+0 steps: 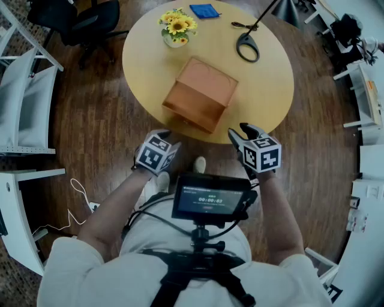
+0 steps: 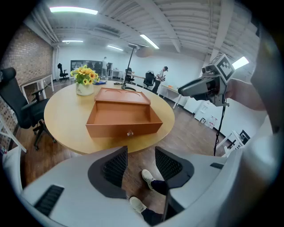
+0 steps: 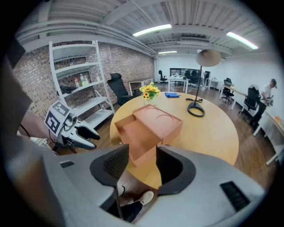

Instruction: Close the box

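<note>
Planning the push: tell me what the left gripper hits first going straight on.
Probably the drawer front of the box, near its knob. Height is unclear, so the left gripper could meet the table edge first.

Ceiling strip lights (image 2: 73, 9) give even brightness; gripper views' edges warp, darken

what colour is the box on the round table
Orange-brown box, clearest in the left gripper view.
</note>
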